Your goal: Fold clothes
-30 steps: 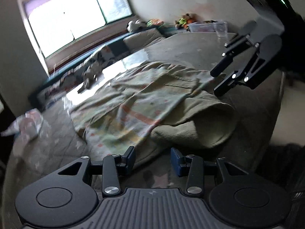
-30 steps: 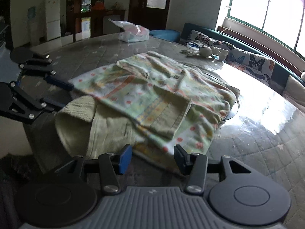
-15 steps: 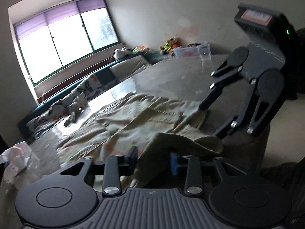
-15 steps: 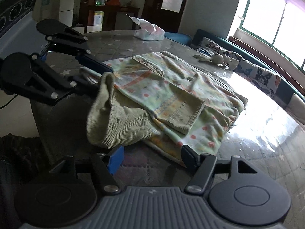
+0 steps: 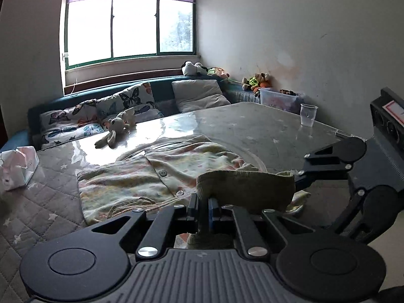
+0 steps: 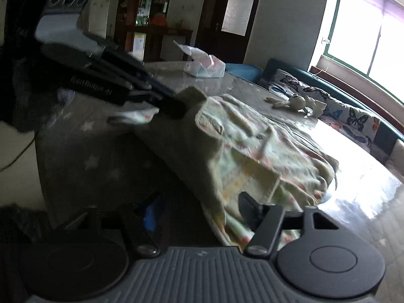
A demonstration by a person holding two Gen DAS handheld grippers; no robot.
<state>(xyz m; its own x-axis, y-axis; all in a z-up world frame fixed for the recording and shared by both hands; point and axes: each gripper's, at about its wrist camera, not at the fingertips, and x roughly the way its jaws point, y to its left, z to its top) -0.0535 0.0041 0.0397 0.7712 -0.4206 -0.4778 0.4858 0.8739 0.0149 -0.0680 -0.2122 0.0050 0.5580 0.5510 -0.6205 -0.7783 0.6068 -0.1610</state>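
Observation:
A pale patterned garment [image 5: 151,176] with an olive ribbed hem [image 5: 247,189] lies on the table [image 5: 252,131]. My left gripper [image 5: 203,208] is shut on the hem and holds it lifted near the table's near edge. In the right wrist view the garment [image 6: 252,151] stretches from my left gripper [image 6: 171,106] down to my right gripper [image 6: 199,212]. Its jaws stand wide apart with cloth hanging between them, and the view is blurred. My right gripper also shows in the left wrist view [image 5: 300,179], next to the hem's far end.
A plush rabbit [image 5: 116,128] lies at the table's far side by a cushioned bench [image 5: 101,111]. A tissue pack [image 5: 17,166] sits at the left. A plastic cup [image 5: 308,115] stands at the right, with a clear box [image 5: 277,98] behind it.
My left gripper closed on the hem and lifted it. My right gripper moved in close to the garment's near edge, jaws still apart.

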